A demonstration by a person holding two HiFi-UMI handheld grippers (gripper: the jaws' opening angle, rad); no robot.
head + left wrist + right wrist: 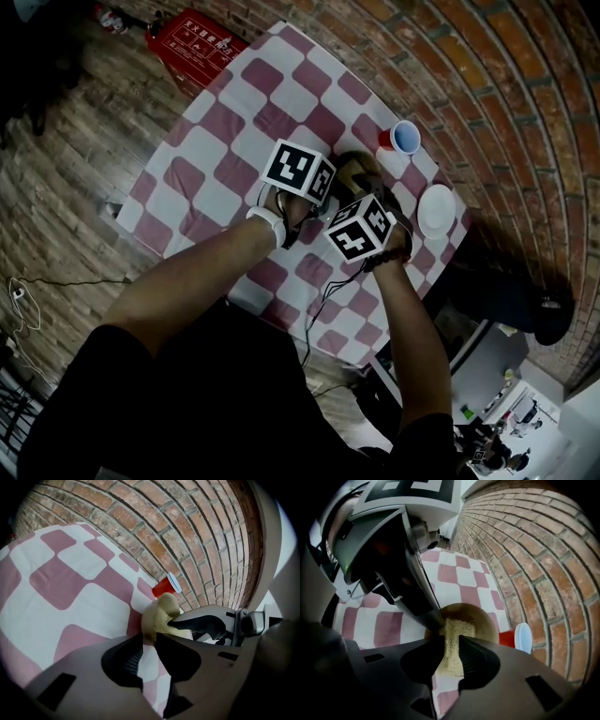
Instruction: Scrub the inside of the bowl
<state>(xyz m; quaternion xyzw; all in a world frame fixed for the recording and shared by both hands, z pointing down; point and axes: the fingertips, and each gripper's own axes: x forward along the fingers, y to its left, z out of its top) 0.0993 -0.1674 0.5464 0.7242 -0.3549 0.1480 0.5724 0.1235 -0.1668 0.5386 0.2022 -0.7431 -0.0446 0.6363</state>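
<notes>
A tan bowl [354, 171] stands on the red-and-white checked tablecloth [225, 122], mostly hidden under the two marker cubes in the head view. My left gripper [149, 639] is shut on the bowl's rim [161, 613] at its near left side. My right gripper [451, 641] is shut on a yellowish scrub sponge [457, 627], whose upper end reaches down into the bowl [485, 620]. In the right gripper view, the left gripper's fingers [426, 606] come down onto the rim beside the sponge.
A red cup [401, 138] with a white lid stands just behind the bowl near the brick wall [487, 84]. Right of the grippers lies a white plate [437, 210]. On the floor beyond the table's far left corner is a red box [192, 42].
</notes>
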